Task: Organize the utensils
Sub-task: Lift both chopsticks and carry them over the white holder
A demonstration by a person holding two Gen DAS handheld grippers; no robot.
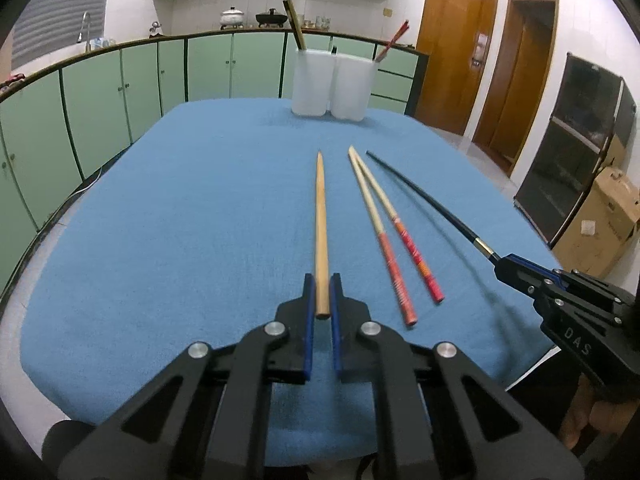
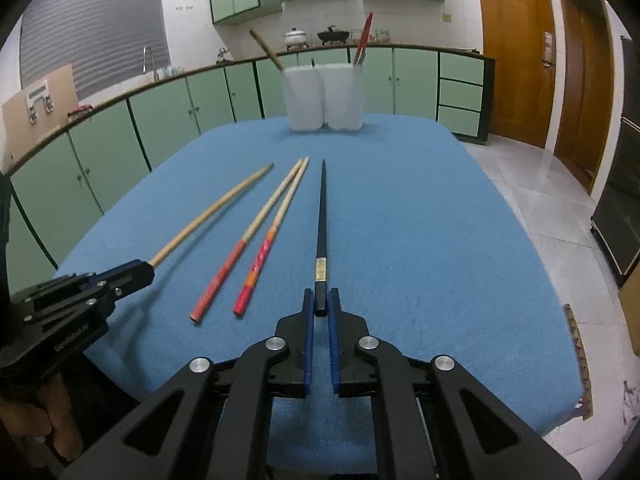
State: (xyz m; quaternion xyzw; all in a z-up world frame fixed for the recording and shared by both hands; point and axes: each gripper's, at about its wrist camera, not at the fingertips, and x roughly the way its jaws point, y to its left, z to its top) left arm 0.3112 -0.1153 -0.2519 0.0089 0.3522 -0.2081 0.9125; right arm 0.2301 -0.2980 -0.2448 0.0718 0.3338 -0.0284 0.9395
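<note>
Sorting chopsticks: some sorted, four left.
The left hand-held gripper [image 1: 321,294] clamps the wooden chopstick [image 1: 321,216], the right hand-held gripper [image 2: 321,300] the black chopstick [image 2: 322,216]; the red pair [image 1: 394,236] waits on the counter [image 1: 180,208], the two white holders [image 1: 332,82] far.

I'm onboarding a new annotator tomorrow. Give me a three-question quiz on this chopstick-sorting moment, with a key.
1. True or false: the left gripper is shut on the plain wooden chopstick.
2. What does the right gripper grip? A) a red-handled chopstick B) the black chopstick C) nothing
3. How many red-handled chopsticks lie loose on the blue cloth between the two held ones?

Key: 1 true. 2 B. 3 two; they lie side by side, their pale tips towards the two white holders at the far end of the table.
</note>
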